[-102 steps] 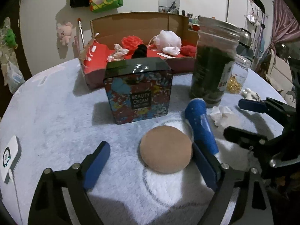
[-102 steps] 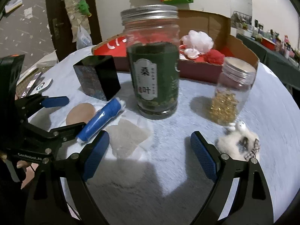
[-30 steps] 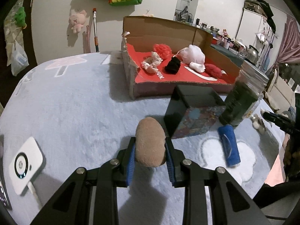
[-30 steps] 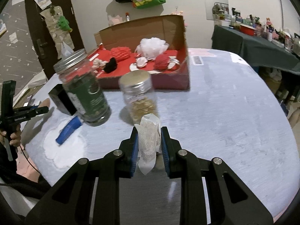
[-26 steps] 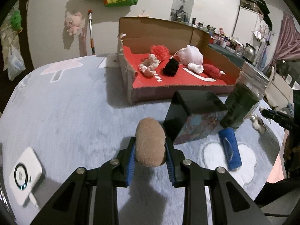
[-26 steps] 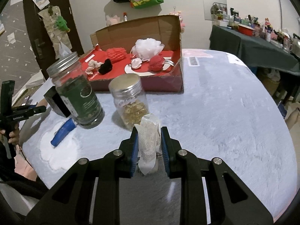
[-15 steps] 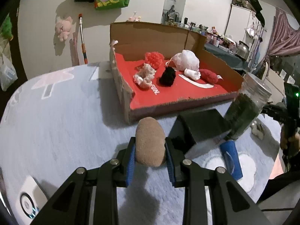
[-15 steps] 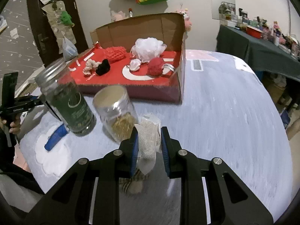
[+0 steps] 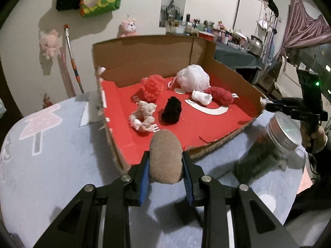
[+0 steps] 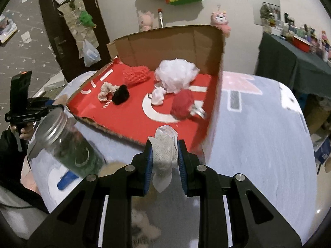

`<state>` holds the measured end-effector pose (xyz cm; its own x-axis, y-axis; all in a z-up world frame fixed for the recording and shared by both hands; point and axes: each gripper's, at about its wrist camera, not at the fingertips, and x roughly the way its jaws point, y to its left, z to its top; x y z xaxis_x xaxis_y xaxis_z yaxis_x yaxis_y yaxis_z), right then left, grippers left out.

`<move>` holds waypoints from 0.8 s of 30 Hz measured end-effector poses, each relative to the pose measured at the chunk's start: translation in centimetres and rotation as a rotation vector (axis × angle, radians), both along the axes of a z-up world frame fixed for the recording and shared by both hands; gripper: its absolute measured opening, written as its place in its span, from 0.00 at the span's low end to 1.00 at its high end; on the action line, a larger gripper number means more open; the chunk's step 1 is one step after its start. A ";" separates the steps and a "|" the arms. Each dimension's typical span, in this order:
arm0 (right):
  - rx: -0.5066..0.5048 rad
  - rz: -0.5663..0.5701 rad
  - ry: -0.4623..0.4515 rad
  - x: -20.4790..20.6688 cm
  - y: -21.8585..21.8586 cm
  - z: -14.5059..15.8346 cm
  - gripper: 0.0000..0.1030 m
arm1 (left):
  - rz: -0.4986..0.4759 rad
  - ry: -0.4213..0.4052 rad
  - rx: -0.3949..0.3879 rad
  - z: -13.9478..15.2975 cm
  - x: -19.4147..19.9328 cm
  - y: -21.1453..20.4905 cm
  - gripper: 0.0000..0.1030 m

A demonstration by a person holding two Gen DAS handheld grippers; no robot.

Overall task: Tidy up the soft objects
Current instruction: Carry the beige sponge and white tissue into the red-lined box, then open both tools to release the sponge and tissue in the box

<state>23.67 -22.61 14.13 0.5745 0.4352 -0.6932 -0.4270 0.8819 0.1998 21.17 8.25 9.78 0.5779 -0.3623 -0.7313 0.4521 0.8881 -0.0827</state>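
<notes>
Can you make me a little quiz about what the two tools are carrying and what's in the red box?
1. True or false: the left tool grips a brown puff.
2. What does the right tool grip? A) a jar B) a white cloth C) a blue tube
3. Fill in: in the box, the black puff lies beside a ____ and white scrunchie.

Key:
1. true
2. B
3. pink
</notes>
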 end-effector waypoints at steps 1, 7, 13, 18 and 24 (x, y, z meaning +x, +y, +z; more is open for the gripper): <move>-0.011 0.006 -0.002 0.4 0.4 0.1 0.21 | -0.005 0.010 0.004 -0.1 0.6 -0.4 0.30; -0.077 0.041 0.053 3.4 2.7 -0.3 0.21 | -0.024 0.070 0.035 -0.6 3.1 -2.1 0.30; -0.153 0.058 0.145 6.1 4.5 -2.0 0.21 | -0.036 0.152 0.101 -1.9 5.5 -3.7 0.31; -0.214 0.062 0.192 7.2 5.8 -3.1 0.21 | -0.024 0.224 0.124 -3.2 7.3 -4.1 0.31; -0.255 0.060 0.238 8.2 6.4 -4.1 0.21 | -0.018 0.251 0.149 -4.0 8.0 -4.3 0.31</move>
